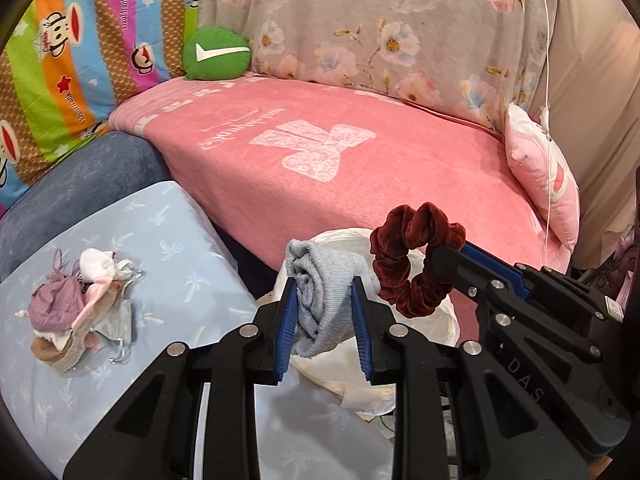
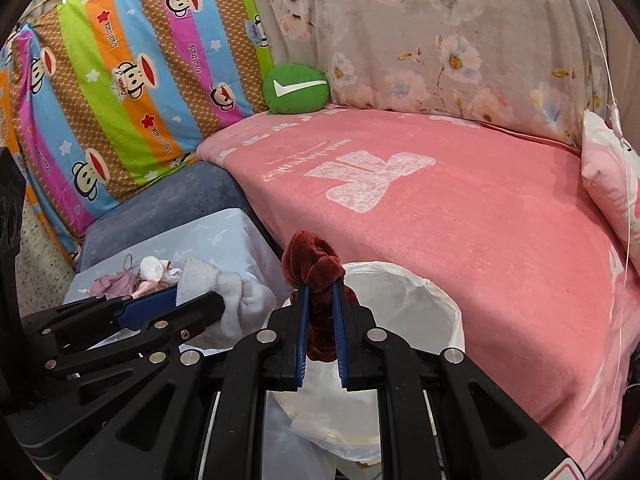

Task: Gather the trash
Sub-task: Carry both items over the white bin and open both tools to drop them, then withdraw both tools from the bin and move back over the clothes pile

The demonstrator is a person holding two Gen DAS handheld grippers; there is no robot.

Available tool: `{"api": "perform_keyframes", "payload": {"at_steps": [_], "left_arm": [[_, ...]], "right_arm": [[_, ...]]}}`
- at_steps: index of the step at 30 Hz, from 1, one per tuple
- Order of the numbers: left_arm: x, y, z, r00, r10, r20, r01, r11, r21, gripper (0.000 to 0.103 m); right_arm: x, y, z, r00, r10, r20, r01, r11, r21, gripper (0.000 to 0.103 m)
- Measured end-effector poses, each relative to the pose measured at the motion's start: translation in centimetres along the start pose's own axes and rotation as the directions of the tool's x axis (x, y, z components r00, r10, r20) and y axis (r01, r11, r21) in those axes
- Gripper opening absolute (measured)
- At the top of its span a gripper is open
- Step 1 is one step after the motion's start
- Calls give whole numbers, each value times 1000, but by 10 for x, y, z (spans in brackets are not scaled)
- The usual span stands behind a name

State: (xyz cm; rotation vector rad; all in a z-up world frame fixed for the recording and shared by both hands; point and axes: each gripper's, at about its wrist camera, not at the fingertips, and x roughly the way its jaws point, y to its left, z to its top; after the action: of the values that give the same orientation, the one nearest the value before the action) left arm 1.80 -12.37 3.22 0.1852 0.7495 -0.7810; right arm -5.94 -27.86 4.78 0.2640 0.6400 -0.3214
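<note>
Nearest, the left hand-held gripper [image 1: 324, 292] clamps a folded grey sock [image 1: 320, 280], and the right hand-held gripper [image 2: 320, 300] pinches a dark red scrunchie [image 2: 316, 272]. Both hang over a bin with a white bag liner [image 2: 404, 280], whose inside shows only white plastic. To the left, a pile of small clothes [image 1: 76, 304] lies on a pale blue cushion [image 1: 180, 264]. Beyond spreads a pink blanket [image 2: 460, 216], with a green round pillow [image 2: 296, 88] at the far edge.

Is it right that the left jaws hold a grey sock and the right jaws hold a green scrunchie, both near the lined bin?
Not quite: the scrunchie is dark red, as the right wrist view shows. The grey sock and lined bin are as stated.
</note>
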Motion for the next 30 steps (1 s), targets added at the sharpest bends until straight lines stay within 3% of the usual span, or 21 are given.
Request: {"api": "perform_keyframes", "payload": {"at_steps": [11, 12, 14, 17, 19, 30], "left_arm": [[24, -9, 4, 1000, -13, -16, 13, 1000, -5, 33], [26, -9, 3, 1000, -9, -14, 9, 1000, -7, 36], [27, -8, 4, 1000, 6, -5, -6, 1000, -14, 56], [27, -3, 3, 999, 39, 6, -39, 999, -36, 68], [28, 3, 3, 999, 42, -4, -43, 997, -58, 68], [21, 21, -1, 996, 84, -1, -84, 992, -96, 68]], "right_arm": [[13, -23, -2, 999, -32, -20, 33, 999, 34, 16], [14, -23, -3, 999, -38, -19, 39, 999, 35, 17], [14, -24, -3, 998, -54, -12, 54, 998, 37, 16], [15, -27, -3, 998, -59, -10, 59, 997, 51, 24], [14, -28, -3, 998, -59, -6, 60, 997, 53, 30], [17, -8, -6, 999, -28, -17, 28, 1000, 11, 32]]}}
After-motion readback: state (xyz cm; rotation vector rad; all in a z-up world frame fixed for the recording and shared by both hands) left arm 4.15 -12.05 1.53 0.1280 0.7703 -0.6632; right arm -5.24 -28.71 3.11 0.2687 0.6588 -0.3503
